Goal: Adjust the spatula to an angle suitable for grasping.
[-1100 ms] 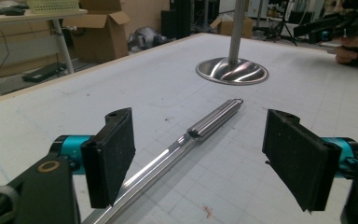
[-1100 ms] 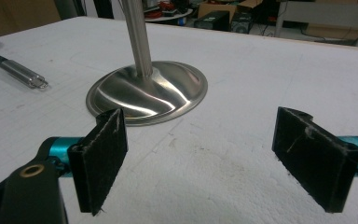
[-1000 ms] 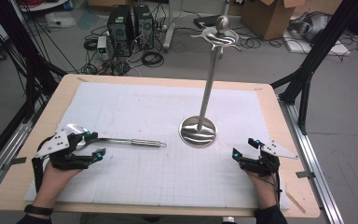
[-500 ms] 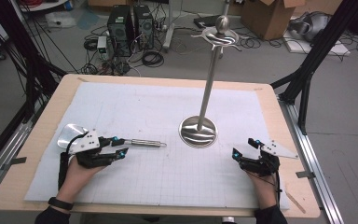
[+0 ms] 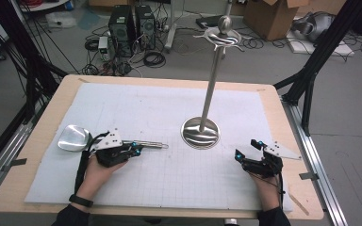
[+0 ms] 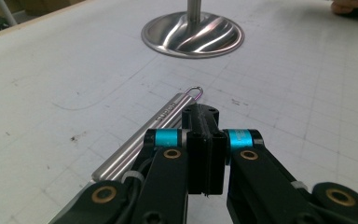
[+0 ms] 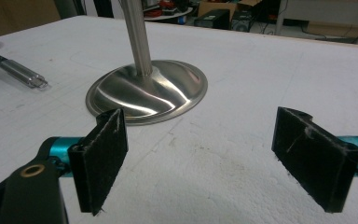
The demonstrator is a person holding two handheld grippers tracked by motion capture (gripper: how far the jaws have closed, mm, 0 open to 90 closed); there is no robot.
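A steel ladle lies on the white mat at the left, its bowl (image 5: 74, 138) toward the table's left edge and its handle (image 5: 153, 145) pointing right. My left gripper (image 5: 139, 149) hovers over the handle's middle. In the left gripper view its jaws (image 6: 200, 116) are pressed together with nothing between them, and the handle (image 6: 163, 116) runs just to their left, its wire loop ahead. My right gripper (image 5: 246, 149) rests at the front right, with its pads (image 7: 100, 158) wide apart around bare mat.
A tall metal stand with a round base (image 5: 200, 133) rises from the middle of the mat, with curved hooks at its top (image 5: 222, 36). The base lies straight ahead of both grippers (image 6: 192, 35) (image 7: 147, 88). Wooden table edges frame the mat.
My left gripper has slid right, from over the ladle's bowl to over the handle. The ladle, the stand and my right gripper have stayed put.
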